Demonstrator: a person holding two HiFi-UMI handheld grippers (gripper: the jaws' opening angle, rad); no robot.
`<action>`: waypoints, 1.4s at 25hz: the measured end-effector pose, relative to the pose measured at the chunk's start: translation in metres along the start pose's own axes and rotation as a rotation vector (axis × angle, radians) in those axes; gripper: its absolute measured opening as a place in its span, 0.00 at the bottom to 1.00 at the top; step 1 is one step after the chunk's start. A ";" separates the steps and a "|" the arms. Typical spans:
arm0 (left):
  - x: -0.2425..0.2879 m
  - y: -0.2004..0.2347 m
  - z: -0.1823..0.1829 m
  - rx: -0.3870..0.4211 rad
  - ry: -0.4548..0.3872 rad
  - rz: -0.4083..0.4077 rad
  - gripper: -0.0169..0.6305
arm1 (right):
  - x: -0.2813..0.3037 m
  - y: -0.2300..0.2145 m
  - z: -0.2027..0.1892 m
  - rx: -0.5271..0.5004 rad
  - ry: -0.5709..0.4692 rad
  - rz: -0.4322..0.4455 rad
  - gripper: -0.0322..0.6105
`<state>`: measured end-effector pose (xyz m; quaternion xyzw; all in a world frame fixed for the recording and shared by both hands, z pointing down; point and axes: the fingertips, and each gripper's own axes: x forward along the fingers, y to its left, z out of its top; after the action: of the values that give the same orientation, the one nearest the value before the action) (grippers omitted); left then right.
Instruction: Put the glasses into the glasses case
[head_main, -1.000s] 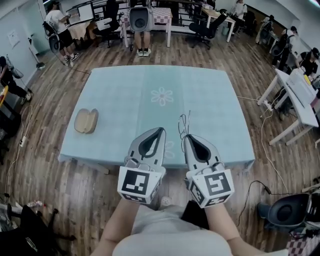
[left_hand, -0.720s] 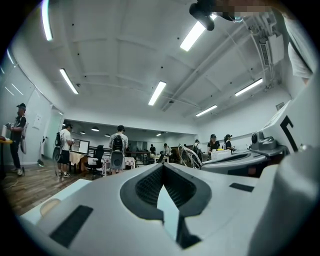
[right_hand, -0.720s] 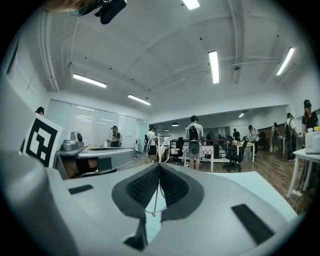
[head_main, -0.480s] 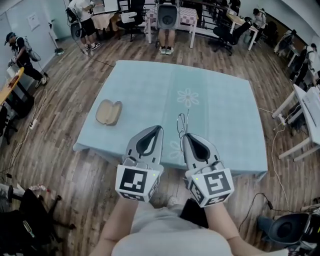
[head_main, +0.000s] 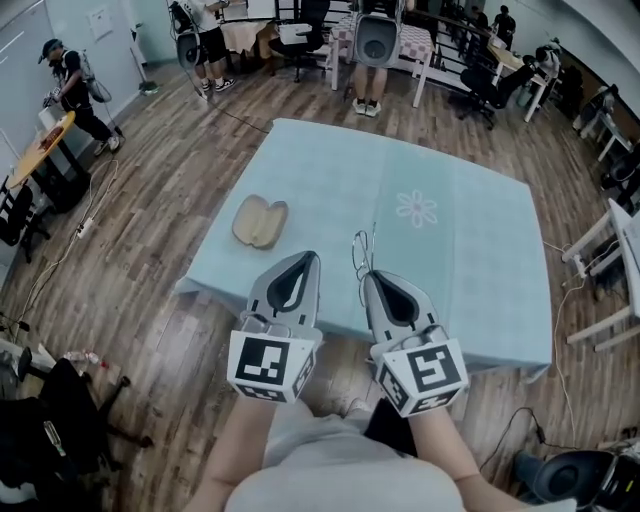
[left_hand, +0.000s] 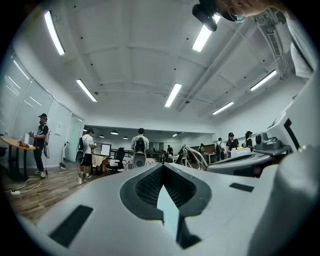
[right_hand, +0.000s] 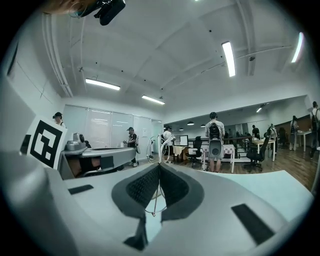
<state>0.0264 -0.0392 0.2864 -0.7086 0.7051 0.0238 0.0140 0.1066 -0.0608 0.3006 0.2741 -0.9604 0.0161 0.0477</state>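
In the head view the tan glasses case (head_main: 260, 222) lies open on the light blue table (head_main: 470, 260), near its left front corner. My right gripper (head_main: 361, 272) is shut on the thin wire glasses (head_main: 362, 248), which stick up from its tips over the table's front edge. The right gripper view shows the jaws closed on the glasses (right_hand: 160, 146), one temple hanging between them. My left gripper (head_main: 311, 257) is shut and holds nothing, just left of the right one and below-right of the case. In the left gripper view its jaws (left_hand: 162, 165) meet, with the glasses (left_hand: 193, 155) to the right.
A flower print (head_main: 416, 208) marks the cloth's middle. Wooden floor surrounds the table. People stand at the far side (head_main: 377, 45) and left (head_main: 72, 80), with office chairs (head_main: 488, 92) and desks behind. A white table (head_main: 615, 250) stands at the right.
Both grippers, still side by side, have moved left along the table's front edge. The case now lies much nearer the left gripper's tips. The glasses stay in the right gripper.
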 end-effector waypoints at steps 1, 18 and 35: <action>-0.005 0.009 0.000 -0.002 -0.001 0.012 0.04 | 0.005 0.008 0.000 -0.002 0.003 0.010 0.07; -0.041 0.116 -0.017 -0.033 0.024 0.064 0.04 | 0.076 0.090 -0.009 -0.013 0.036 0.040 0.07; -0.020 0.166 -0.040 -0.058 0.085 -0.021 0.04 | 0.125 0.107 -0.019 0.008 0.077 -0.025 0.07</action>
<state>-0.1393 -0.0218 0.3292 -0.7166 0.6964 0.0140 -0.0363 -0.0542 -0.0344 0.3311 0.2853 -0.9543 0.0298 0.0840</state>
